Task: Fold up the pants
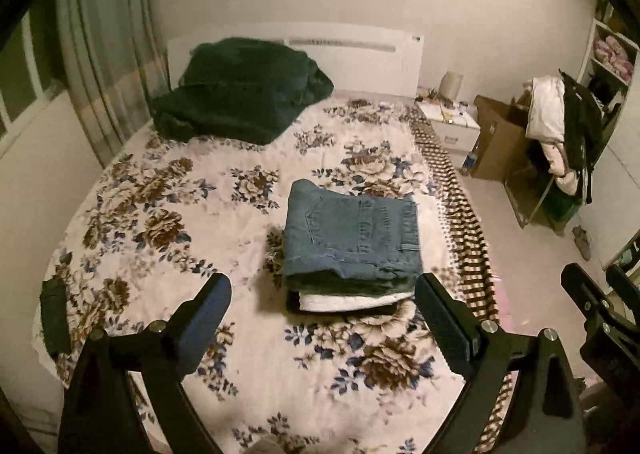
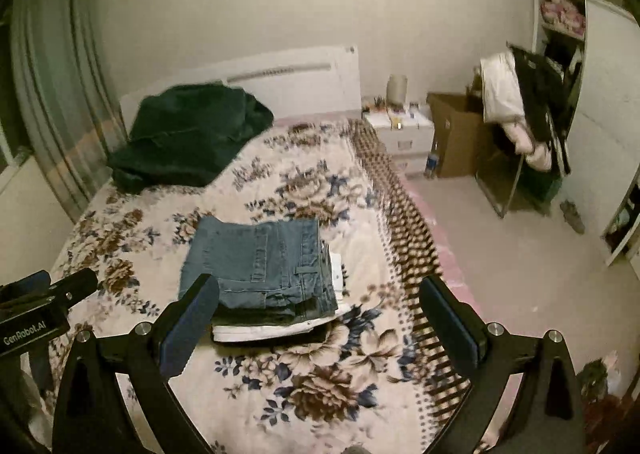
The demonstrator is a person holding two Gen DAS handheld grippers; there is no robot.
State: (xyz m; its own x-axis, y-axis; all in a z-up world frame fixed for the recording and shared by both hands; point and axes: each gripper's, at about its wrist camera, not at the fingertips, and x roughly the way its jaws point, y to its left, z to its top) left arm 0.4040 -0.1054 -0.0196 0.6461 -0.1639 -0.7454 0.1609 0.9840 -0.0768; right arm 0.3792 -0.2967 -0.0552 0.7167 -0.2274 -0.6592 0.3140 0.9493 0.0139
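Folded blue jeans [image 1: 352,232] lie on top of a stack of folded garments, with dark and white ones [image 1: 356,300] beneath, on the floral bed [image 1: 168,222]. The jeans also show in the right wrist view [image 2: 260,262]. My left gripper [image 1: 324,294] is open and empty, held above the bed just in front of the stack. My right gripper [image 2: 320,298] is open and empty, also in front of the stack. It shows at the right edge of the left view [image 1: 596,294]; the left gripper shows at the left edge of the right view [image 2: 48,290].
A dark green heap of clothes [image 1: 240,90] lies by the white headboard [image 1: 360,54]. A dark object [image 1: 54,314] lies at the bed's left edge. A nightstand [image 1: 448,122], a cardboard box [image 1: 496,138] and a rack with clothes [image 1: 560,126] stand right of the bed.
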